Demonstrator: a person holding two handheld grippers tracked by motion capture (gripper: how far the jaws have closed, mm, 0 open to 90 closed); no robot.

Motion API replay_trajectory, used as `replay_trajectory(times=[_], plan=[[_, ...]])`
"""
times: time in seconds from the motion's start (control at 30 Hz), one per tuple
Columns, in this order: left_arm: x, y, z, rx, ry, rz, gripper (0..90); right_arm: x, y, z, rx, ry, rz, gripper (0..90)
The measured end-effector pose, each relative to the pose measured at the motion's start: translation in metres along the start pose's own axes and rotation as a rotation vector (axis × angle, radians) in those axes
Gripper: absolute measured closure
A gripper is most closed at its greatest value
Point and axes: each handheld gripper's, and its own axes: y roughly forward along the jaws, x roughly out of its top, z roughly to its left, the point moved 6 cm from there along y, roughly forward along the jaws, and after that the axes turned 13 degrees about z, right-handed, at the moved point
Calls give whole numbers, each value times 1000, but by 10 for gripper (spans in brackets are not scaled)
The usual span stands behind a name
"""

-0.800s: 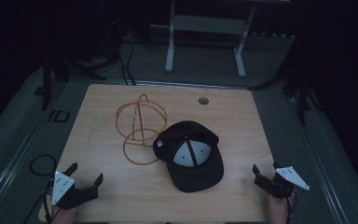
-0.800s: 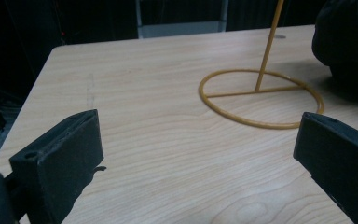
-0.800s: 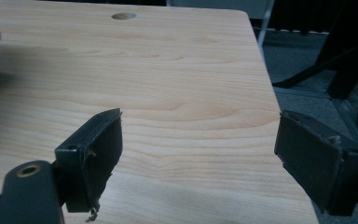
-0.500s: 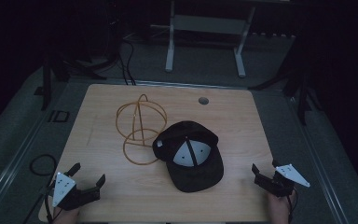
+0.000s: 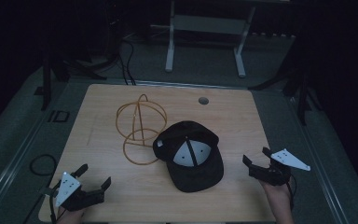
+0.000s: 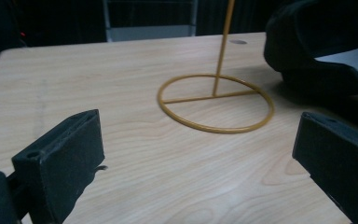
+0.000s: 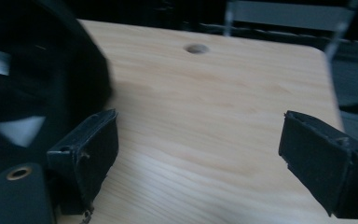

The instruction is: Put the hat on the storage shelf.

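A wooden bench (image 5: 98, 116) seen from above in a dim room, with a person's two hand-held grippers at its near edge. At the near left corner, the left gripper (image 5: 94, 183) rests low over the bench with its jaws spread wide and nothing between them. Ahead of it and a little to its right stands a yellow wire stand (image 5: 140, 128), a flat ring base carrying an upright post and crossed hoops, likely shaped to carry a hat. In the left gripper view the ring base (image 6: 216, 103) lies flat on the wood just beyond the jaws. Just right of the stand, touching or nearly touching it, a black cap (image 5: 191, 156) lies upside down, its pale inner panels facing up and its brim toward the near edge. At the near right edge, the right gripper (image 5: 256, 164) is also wide open and empty, with the cap close to its left, seemingly ready to grasp it. Beyond it, a small round hole (image 5: 203, 100) sits near the far edge.
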Motion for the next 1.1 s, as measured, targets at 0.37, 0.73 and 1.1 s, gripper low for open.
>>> replay_trajectory(times=[0.37,0.73,1.1], plan=[[1,0,-6,-28,-2,32,23,46,7,41,117,-111,-9,148],[3,-6,-13,-41,44,45,22,72,45,76,157,-231,57,266],[2,-5,-12,-62,35,55,23,82,86,86,124,-293,129,439]])
